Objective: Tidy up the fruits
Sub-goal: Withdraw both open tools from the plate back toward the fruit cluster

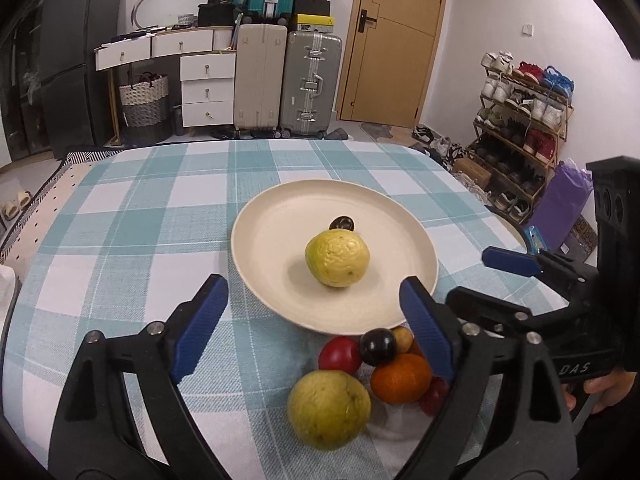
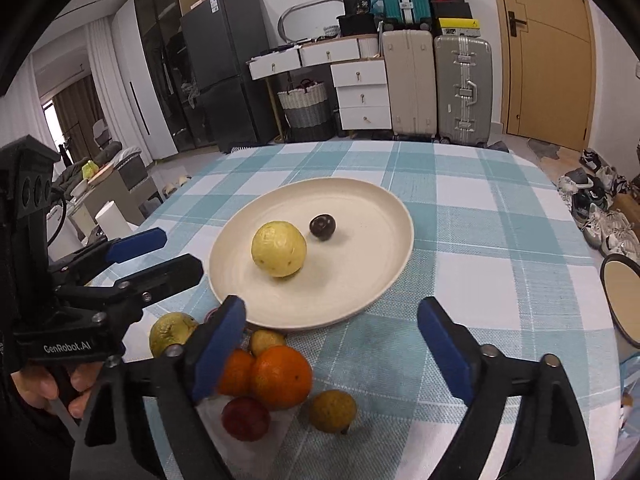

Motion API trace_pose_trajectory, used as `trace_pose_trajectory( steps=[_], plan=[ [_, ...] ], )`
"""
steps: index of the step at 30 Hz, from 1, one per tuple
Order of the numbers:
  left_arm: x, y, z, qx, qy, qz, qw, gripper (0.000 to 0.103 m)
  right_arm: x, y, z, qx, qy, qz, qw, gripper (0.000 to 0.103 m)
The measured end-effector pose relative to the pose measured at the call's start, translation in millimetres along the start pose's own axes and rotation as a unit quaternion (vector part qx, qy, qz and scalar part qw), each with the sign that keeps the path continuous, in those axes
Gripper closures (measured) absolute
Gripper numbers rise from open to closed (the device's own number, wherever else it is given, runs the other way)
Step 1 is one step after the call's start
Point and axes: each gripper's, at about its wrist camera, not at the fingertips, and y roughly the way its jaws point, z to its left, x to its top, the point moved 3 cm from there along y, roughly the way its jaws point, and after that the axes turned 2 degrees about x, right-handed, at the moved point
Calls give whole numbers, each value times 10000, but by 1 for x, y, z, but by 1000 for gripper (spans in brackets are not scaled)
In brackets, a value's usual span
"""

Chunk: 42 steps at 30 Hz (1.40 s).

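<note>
A cream plate [image 1: 280, 248] [image 2: 360, 264] sits mid-table with a yellow-green guava [image 1: 337, 258] [image 2: 279, 254] and a dark plum [image 1: 341, 223] [image 2: 322, 226] on it. Just in front of the plate lies a pile of fruit: a second guava [image 1: 328, 410] [image 2: 172, 332], an orange [image 1: 400, 378] [image 2: 282, 376], a red fruit [image 1: 340, 354], another dark plum [image 1: 378, 346], a red plum [image 2: 245, 418] and a small yellowish fruit [image 2: 333, 410]. My left gripper [image 1: 313, 281] [image 2: 180, 252] is open above the plate's near rim and holds nothing. My right gripper [image 2: 332, 306] [image 1: 476, 276] is open beside it, also with nothing between its fingers.
A teal-and-white checked cloth [image 1: 140, 220] covers the table. A round dark-rimmed object [image 2: 622, 300] sits at the table's right edge. Beyond the far edge stand suitcases [image 1: 310, 84], drawers and a shoe rack [image 1: 520, 120].
</note>
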Motion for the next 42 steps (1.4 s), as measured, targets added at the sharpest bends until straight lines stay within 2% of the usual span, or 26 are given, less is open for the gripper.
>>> trace_pose_trajectory(
  steps=[1,2,8,19,24,32,42],
  plan=[
    [-1,-5,1,17,-37,-32,10000,8,0,-3,0,9,2,-32,10000,4],
    [-2,-11,3,52,-77,-87,9999,0,-1,-7,1,9,-7,-66,10000,0],
    [-8,-42,8,137,-82,-290,9995,1,-4,-22,8,-99,-111,-144,9998,0],
    [-24,-71,13,159,-107,-257,9995,1,-20,-30,13,-114,-149,18,9998,0],
    [-31,-72,10,204,-57,-183,9996,1,-25,-32,15,-112,-194,81,9997,0],
    [-41,-64,7,173,-57,-6,9998,1,-40,-26,16,-75,-301,409,9987,0],
    [-51,-49,4,131,-28,208,9997,1,-46,-23,7,-256,-300,493,9980,0]
  ],
)
